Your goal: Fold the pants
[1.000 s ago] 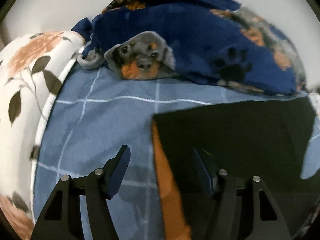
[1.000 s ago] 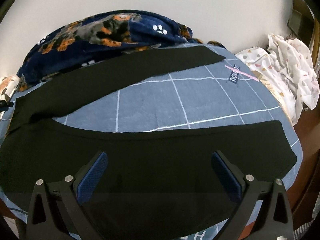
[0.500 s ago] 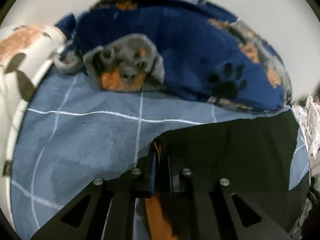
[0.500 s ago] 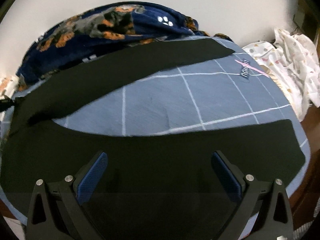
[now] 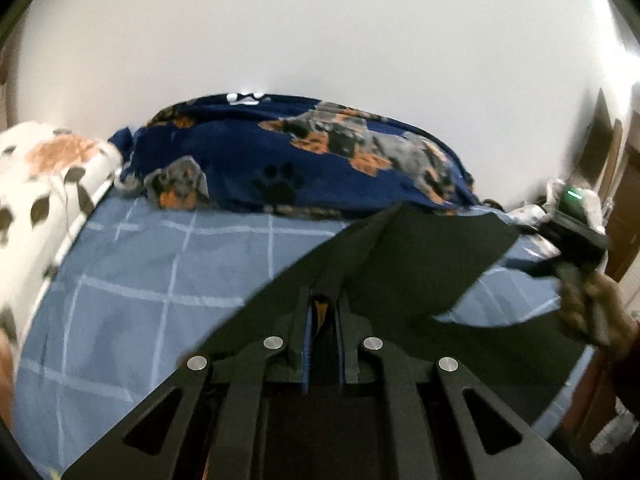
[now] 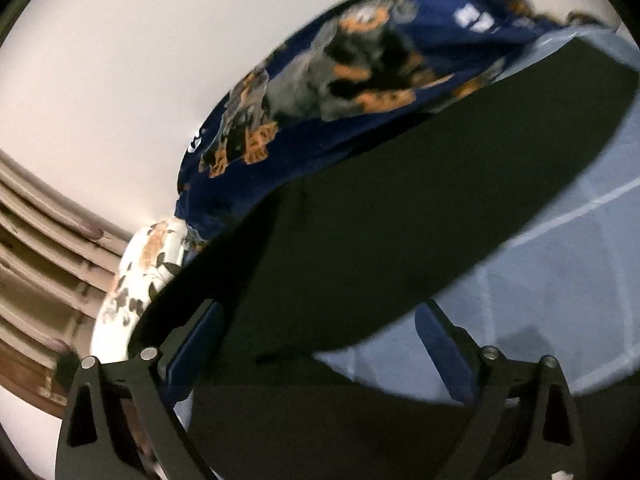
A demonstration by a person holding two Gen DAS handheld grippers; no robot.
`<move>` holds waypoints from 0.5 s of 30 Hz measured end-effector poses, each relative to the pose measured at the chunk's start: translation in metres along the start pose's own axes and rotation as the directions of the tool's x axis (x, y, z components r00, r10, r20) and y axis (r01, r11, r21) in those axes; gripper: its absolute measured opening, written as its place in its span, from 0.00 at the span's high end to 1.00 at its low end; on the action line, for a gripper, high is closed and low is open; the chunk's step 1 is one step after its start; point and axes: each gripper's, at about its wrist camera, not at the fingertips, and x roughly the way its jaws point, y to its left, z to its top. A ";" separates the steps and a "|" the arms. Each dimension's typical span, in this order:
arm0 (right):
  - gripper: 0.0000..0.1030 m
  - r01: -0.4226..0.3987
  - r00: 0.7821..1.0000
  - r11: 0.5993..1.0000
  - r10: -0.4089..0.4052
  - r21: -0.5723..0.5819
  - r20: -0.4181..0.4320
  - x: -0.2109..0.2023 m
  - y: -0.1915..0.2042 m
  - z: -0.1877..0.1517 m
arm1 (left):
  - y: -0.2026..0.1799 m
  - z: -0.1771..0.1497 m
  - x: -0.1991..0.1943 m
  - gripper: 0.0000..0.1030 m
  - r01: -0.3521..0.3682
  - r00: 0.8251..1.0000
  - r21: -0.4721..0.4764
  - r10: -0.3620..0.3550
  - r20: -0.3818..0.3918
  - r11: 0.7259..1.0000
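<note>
My left gripper (image 5: 324,304) is shut on the waist edge of the black pants (image 5: 420,256); the orange lining (image 5: 320,312) shows between its fingers. The cloth hangs lifted off the blue checked bed sheet (image 5: 140,280) and drapes away to the right. At that view's right edge a hand (image 5: 588,308) holds my right gripper (image 5: 576,236). In the right wrist view the right gripper (image 6: 316,344) stands wide with its jaws closing. A black pant leg (image 6: 380,200) stretches across in front of its fingers and black cloth lies between them, but the pads do not press on it.
A navy dog-print blanket (image 5: 300,160) is heaped along the wall at the back of the bed. A white floral pillow (image 5: 44,184) lies at the left. Bare blue sheet (image 6: 560,280) shows beside the pant leg. Wooden slats (image 6: 40,260) stand left of the bed.
The left gripper closed on the waist edge, then rose and swung right with the cloth lifting off the sheet. The right gripper swung left and rolled, so its view now tilts.
</note>
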 end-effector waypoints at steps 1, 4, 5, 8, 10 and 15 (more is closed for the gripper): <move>0.08 -0.019 1.000 1.000 0.019 0.017 -0.019 0.012 -0.001 0.007 | -0.004 -0.007 -0.005 0.91 -0.002 1.000 -0.008 0.002 -0.001 1.000; 0.08 -0.079 0.995 0.991 0.085 0.108 -0.048 0.042 -0.009 0.024 | -0.007 -0.027 -0.014 0.91 0.002 1.000 -0.058 -0.003 -0.018 0.998; 0.08 -0.085 0.994 0.987 0.093 0.134 -0.055 0.052 -0.011 0.030 | -0.007 -0.032 -0.017 0.91 0.001 1.000 -0.070 -0.003 -0.023 0.998; 0.08 -0.093 0.992 0.975 0.109 0.204 -0.067 0.075 -0.019 0.046 | -0.005 -0.045 -0.018 0.90 -0.004 0.998 -0.102 -0.002 -0.055 0.995; 0.12 -0.048 0.994 0.971 0.068 0.235 -0.080 0.088 -0.024 0.055 | -0.003 -0.047 -0.018 0.90 -0.007 0.998 -0.115 -0.001 -0.067 0.993; 0.93 -0.023 0.992 0.957 0.059 0.290 -0.114 0.103 -0.036 0.052 | 0.002 -0.049 -0.016 0.89 -0.029 0.996 -0.125 0.018 -0.089 0.992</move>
